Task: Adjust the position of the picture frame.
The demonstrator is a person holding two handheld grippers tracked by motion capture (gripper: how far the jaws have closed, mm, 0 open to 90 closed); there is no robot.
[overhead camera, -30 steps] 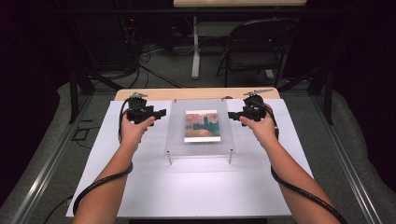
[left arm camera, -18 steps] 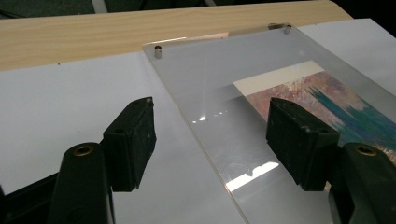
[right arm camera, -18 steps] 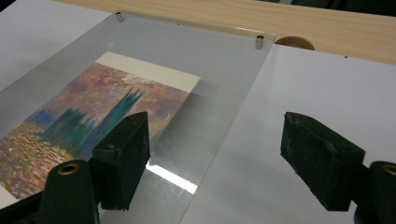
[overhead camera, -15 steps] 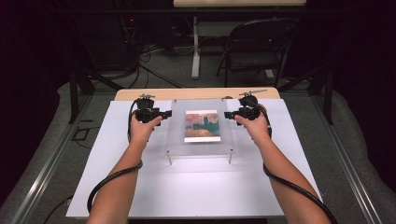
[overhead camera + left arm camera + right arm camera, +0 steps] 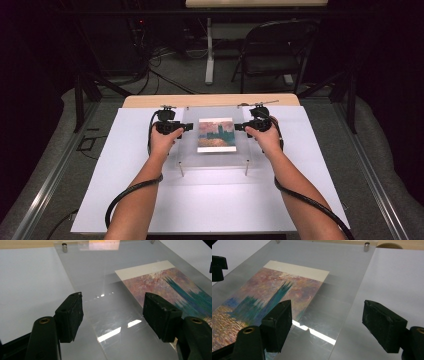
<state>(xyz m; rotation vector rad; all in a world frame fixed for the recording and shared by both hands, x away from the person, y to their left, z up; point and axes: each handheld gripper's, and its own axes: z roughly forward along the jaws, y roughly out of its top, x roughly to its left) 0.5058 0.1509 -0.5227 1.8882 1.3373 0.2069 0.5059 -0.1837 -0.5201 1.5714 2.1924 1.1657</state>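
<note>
over the clear panel's point(image 5: 216, 140) side edges, both wide-gaping tools, left point(image 5: 189, 127) and right point(image 5: 238, 127), now closer inward

Your forearms are bare, no sleeves showing. Each hand grips a black gripper: left gripper point(image 5: 189, 126), right gripper point(image 5: 238, 127). Their jaws are blocky matte black pads on rounded arms, each with a brass-ringed hole. A thick black cable point(image 5: 131, 192) trails from each.

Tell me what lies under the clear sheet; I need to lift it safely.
Under the clear sheet lies a painted print with a pale margin, and short metal posts hold the sheet's corners. Nothing covers it.
</note>
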